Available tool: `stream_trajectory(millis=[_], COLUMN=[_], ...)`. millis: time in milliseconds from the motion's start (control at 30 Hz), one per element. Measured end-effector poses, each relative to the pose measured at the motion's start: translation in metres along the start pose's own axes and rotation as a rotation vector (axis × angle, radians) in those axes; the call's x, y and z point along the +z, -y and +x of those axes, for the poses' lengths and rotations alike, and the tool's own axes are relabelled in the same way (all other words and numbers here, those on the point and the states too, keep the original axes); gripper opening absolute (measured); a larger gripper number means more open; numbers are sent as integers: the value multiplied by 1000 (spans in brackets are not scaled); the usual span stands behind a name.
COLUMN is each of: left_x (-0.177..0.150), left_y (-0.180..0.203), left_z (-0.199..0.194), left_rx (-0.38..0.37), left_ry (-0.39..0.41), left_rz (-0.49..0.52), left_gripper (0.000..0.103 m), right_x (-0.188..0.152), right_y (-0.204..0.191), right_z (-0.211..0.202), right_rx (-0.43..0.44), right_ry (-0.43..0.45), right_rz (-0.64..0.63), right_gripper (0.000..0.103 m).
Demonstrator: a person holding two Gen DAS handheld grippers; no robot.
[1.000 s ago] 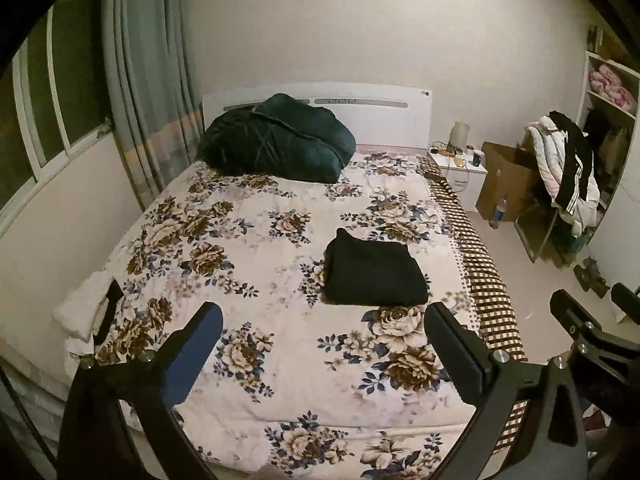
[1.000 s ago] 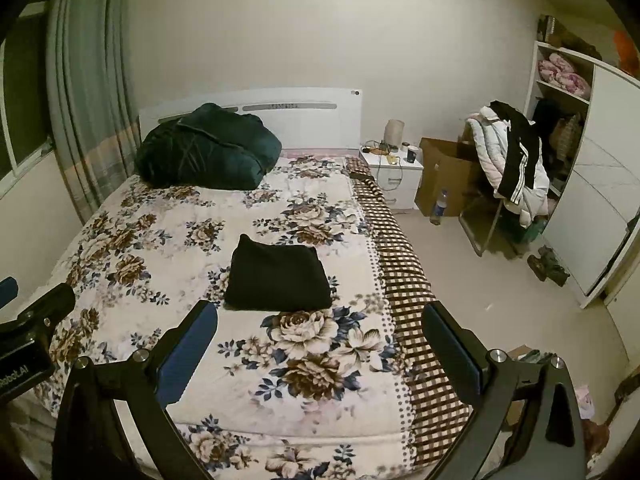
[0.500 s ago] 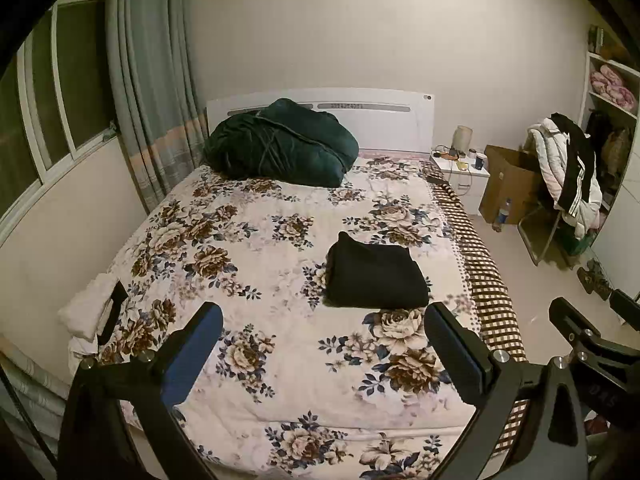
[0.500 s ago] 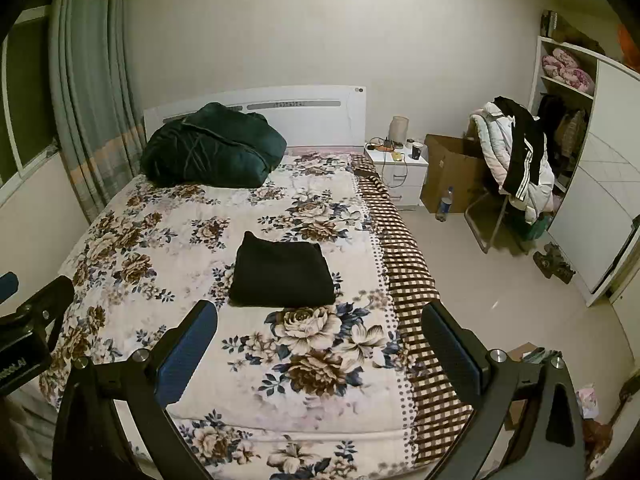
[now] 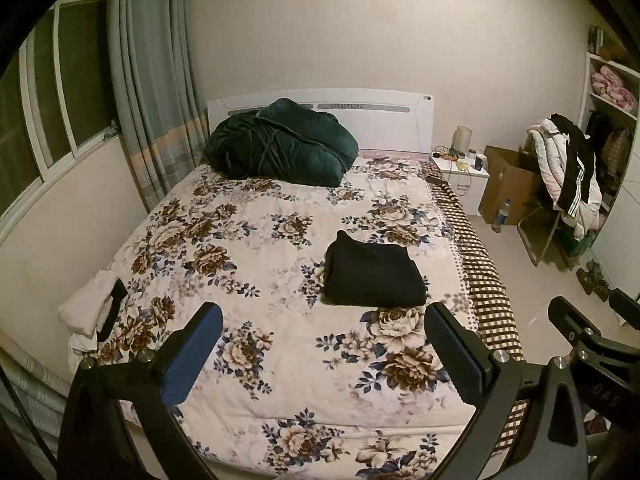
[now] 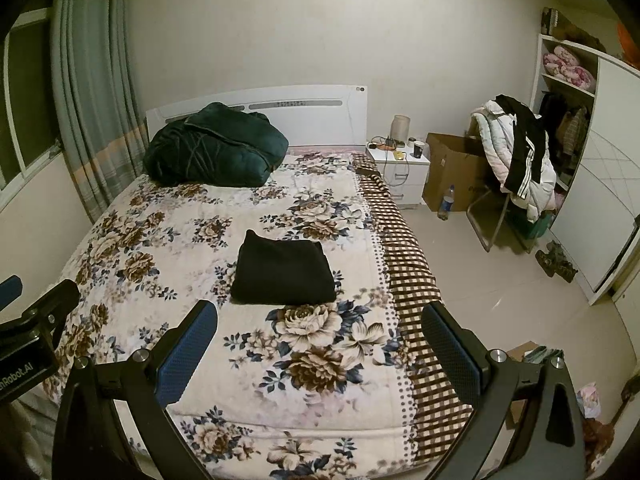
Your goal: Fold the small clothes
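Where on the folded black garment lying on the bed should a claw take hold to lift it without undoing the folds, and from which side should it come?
Probably the near straight edge of the folded black garment, coming in low from the foot of the bed. That edge faces both open claws, left claw and right claw, and looks thick and even, so a pinch there should catch all layers. The far left corner bulges up and seems less tidy.

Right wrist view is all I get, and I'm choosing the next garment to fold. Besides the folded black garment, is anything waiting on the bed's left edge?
Observer: Yes. The left wrist view shows a white cloth bunched at the left edge of the bed.
Operator: Anything with it?
Observer: A black strip lies against its right side.
Operator: Is the left tool near it?
Observer: The left tool is open and empty, aimed at mid-bed; the cloth sits off to its left.
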State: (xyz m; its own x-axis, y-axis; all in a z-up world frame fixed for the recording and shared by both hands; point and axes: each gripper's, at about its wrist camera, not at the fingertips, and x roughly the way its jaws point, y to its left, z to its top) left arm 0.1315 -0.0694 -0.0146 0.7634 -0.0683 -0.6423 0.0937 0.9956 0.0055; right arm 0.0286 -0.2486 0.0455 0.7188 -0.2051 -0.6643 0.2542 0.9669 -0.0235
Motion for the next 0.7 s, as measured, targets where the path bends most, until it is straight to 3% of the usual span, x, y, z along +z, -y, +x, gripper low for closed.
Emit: stream_trajectory(millis=[700], left_x=[-4], left_y=[2], left_z=[-4], left_rx=[0], left_ry=[3], left_rz=[-3], left_gripper=[103], right_x=[-7], right_y=[5], right_z=[1], right_rx=[12], right_ry=[-3], right_rz=[-8], right_gripper=[103])
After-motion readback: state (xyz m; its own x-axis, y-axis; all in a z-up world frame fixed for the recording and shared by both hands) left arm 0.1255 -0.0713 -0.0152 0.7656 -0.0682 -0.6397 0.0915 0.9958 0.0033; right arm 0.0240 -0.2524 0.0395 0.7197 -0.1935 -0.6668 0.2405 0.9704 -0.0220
